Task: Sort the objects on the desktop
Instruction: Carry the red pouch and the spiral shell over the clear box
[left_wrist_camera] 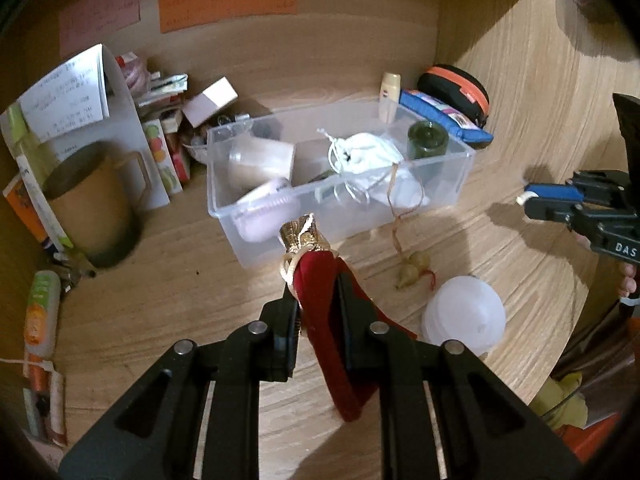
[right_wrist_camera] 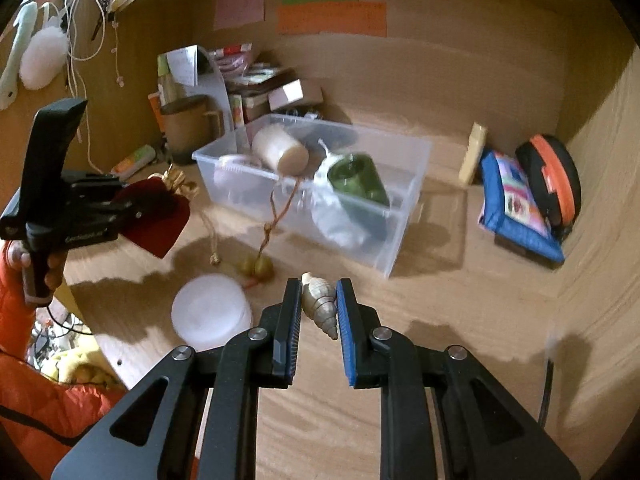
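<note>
The left tool [left_wrist_camera: 316, 292] is clenched on a red velvet pouch [left_wrist_camera: 328, 320], and the right tool [right_wrist_camera: 319, 304] is clenched on a small spiral shell [right_wrist_camera: 319, 304]; both loads hang clear of the tabletop [right_wrist_camera: 460, 300]. The pouch sits between the left fingers with its gold-trimmed neck [left_wrist_camera: 303, 232] sticking out ahead of the tips, toward the clear plastic bin [left_wrist_camera: 460, 168] just beyond, so its long axis runs roughly along the tool's own line while the red body trails back and down below the fingers. The shell lies lengthwise in the right tool, blunt end forward toward the bin and pointed tip back toward the camera, pinched across its widest turn. My guess is that both are headed for the bin, which is ahead of each tool and already holds a white pouch [left_wrist_camera: 364, 156], a green jar [left_wrist_camera: 426, 140] and a cup [left_wrist_camera: 260, 158]. The shell looks like the riskier grip: it is hard, smooth and tapered, so a tilt or jolt could squeeze it out. The pouch is limp, and its dangling cord [right_wrist_camera: 210, 232] could drag over the bin rim or catch the beaded string [left_wrist_camera: 396, 216] hanging out of the bin to the tabletop. A white lid [left_wrist_camera: 464, 320] lies just right of the left tool and could be knocked on a low pass.
</note>
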The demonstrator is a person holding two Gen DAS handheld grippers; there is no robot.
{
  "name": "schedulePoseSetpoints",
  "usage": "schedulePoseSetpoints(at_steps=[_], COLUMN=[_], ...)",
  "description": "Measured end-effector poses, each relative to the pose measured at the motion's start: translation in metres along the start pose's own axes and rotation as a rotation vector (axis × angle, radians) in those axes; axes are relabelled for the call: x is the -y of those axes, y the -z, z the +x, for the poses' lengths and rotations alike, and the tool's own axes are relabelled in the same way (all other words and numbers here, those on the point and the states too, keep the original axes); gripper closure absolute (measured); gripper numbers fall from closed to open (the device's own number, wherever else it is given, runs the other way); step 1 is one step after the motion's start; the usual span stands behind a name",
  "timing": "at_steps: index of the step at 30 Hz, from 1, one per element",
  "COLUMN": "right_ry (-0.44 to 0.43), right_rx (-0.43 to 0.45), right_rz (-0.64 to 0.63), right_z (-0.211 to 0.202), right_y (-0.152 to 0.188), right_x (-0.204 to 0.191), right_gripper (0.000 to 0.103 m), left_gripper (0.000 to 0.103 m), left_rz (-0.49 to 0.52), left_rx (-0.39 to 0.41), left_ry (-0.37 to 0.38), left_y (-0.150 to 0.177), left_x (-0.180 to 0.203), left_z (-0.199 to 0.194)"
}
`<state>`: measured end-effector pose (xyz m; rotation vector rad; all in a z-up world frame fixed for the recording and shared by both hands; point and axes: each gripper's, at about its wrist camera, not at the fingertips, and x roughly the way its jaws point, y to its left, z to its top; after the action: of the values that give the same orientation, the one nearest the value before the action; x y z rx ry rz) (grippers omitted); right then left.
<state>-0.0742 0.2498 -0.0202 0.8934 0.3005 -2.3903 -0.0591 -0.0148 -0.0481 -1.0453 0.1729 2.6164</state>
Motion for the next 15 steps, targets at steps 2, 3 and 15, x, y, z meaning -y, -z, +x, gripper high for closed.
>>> schedulePoseSetpoints(at_steps=[2, 3, 15], right_ry=[-0.002, 0.0, -0.029], right_rx=[0.021, 0.036, 0.095], right_rz=[-0.003, -0.001, -0.039], right_z=[0.001, 0.001, 0.018], right_y=[-0.009, -0.014, -0.058], right_x=[-0.001, -0.001, -0.011], right_gripper=[0.087, 0.087, 0.087], left_gripper=[0.087, 0.087, 0.087], left_rz=[-0.007, -0.009, -0.026], left_rx=[0.011, 0.017, 0.102], left_ry=[0.006, 0.011, 0.019], left_y=[-0.004, -0.005, -0.039], left_x=[-0.004, -0.006, -0.025], left_z=[-0.002, -0.004, -0.019])
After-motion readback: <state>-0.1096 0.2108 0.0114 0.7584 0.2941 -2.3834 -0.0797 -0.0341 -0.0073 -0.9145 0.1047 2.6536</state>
